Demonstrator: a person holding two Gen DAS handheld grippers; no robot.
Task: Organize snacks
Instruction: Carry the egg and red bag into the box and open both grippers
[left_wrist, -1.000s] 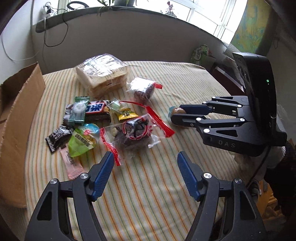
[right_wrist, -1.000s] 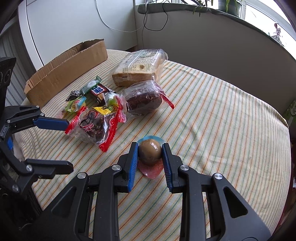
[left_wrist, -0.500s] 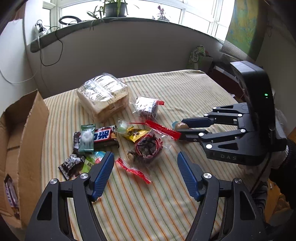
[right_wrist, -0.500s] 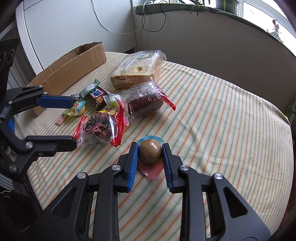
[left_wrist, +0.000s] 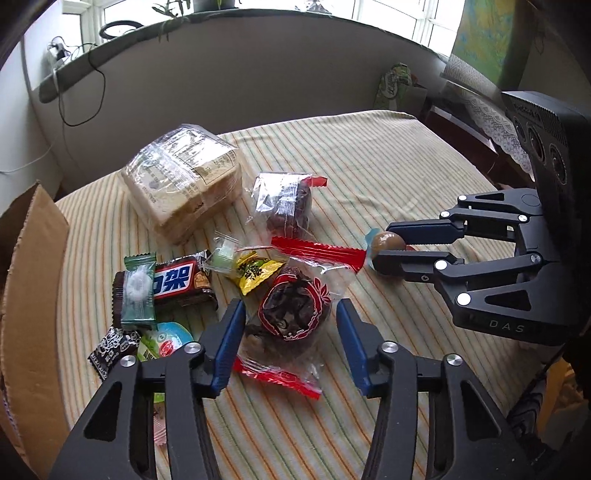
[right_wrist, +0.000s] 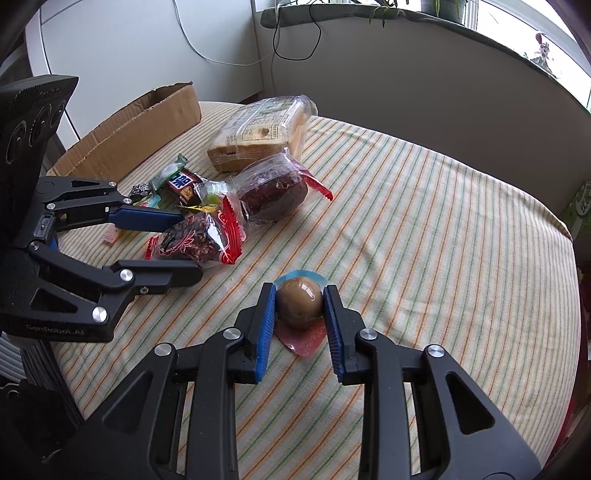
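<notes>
A clear bag with red ends and dark dried fruit (left_wrist: 291, 310) lies on the striped tablecloth (left_wrist: 369, 166). My left gripper (left_wrist: 290, 321) straddles this bag (right_wrist: 195, 236) and its jaws are closing. The pads stand close to the wrapper without visibly squeezing it. From the right wrist view the left gripper (right_wrist: 190, 245) comes in from the left. My right gripper (right_wrist: 299, 306) is shut on a brown wrapped egg (right_wrist: 298, 302) resting on the cloth. That egg (left_wrist: 388, 242) and the right gripper (left_wrist: 388, 245) also show at the right of the left wrist view.
Beyond the bag lie a bagged loaf of bread (left_wrist: 184, 181), a dark cake in a clear wrapper (left_wrist: 288, 203), a chocolate bar (left_wrist: 177, 282) and several small sweets. An open cardboard box (left_wrist: 33, 277) stands at the left edge of the table.
My left gripper has come down and forward over the red-ended bag, and its jaws have narrowed around it. The right gripper has kept still on the egg.
</notes>
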